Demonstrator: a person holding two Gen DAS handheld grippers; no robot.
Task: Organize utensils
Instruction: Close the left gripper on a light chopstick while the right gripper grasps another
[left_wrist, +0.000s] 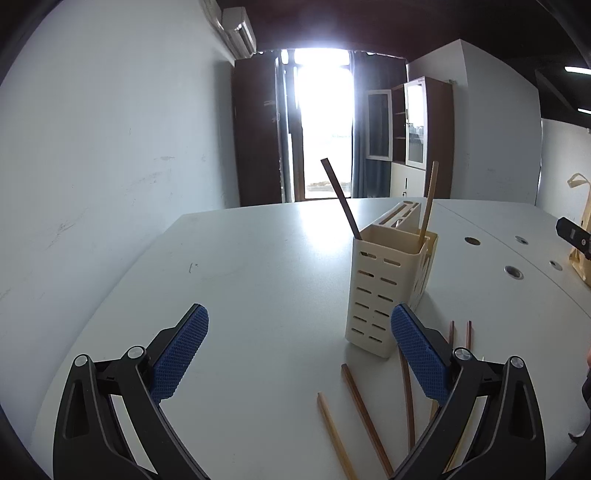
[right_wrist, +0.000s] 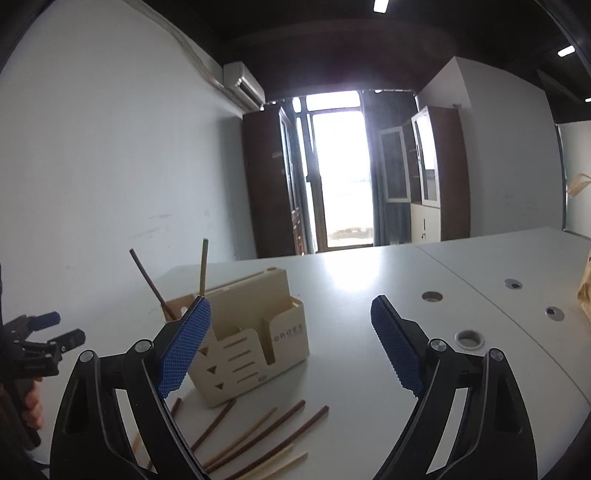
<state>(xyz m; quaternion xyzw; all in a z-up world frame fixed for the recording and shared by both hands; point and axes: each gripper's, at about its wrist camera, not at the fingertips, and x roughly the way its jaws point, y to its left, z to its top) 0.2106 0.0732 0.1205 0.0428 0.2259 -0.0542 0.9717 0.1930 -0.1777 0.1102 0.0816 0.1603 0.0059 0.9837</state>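
Your left tool (left_wrist: 299, 345): jaws wide apart, nothing between the pads. Your right tool (right_wrist: 291, 341): jaws apart, likewise empty. Cream utensil holder (left_wrist: 384, 291): upright on the white desk (left_wrist: 258, 277), just beyond both tools, one dark chopstick (left_wrist: 341, 199) and one pale chopstick (left_wrist: 429, 199) standing in it. Loose chopsticks (right_wrist: 258, 435): scattered flat on the desk before the holder.

A white wall air conditioner (right_wrist: 243, 85), brown cabinets (right_wrist: 439, 173) flanking a bright doorway (right_wrist: 341, 170) — a paper bag (left_wrist: 580, 258) at the table's edge.
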